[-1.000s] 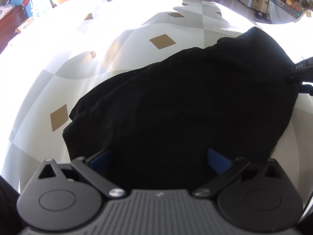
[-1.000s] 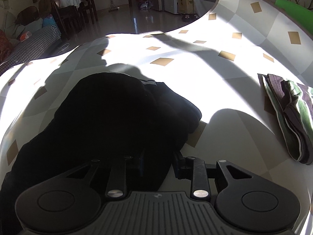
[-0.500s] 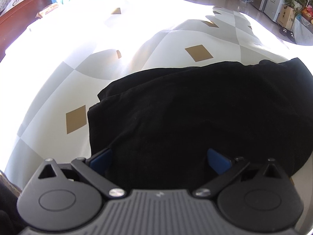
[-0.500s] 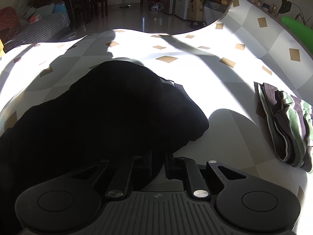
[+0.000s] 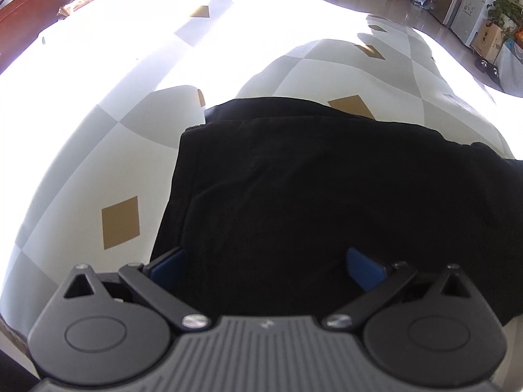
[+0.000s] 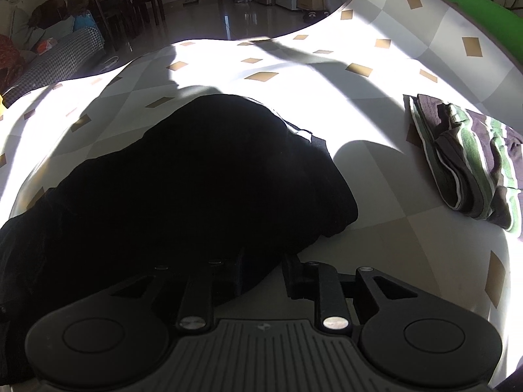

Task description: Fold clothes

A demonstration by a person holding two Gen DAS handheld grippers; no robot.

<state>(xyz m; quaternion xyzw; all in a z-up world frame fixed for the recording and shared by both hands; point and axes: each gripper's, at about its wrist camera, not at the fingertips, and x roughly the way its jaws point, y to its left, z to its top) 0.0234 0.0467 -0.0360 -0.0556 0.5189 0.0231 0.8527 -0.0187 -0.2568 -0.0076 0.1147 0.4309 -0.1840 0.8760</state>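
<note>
Black garment (image 5: 327, 202) folded on tablecloth (image 5: 98, 150). Left gripper (image 5: 264, 261) wide, over cloth; right gripper (image 6: 261, 272) opening, letting hem go. Next: square up edges (judging by bulge), w/ light grip.

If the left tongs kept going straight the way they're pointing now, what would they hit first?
Most likely the black fabric garment: it fills the view straight ahead of the left tongs, whose blue pads stand wide apart over it. Whether they already touch the cloth is unclear, as depth is hard to judge.
</note>
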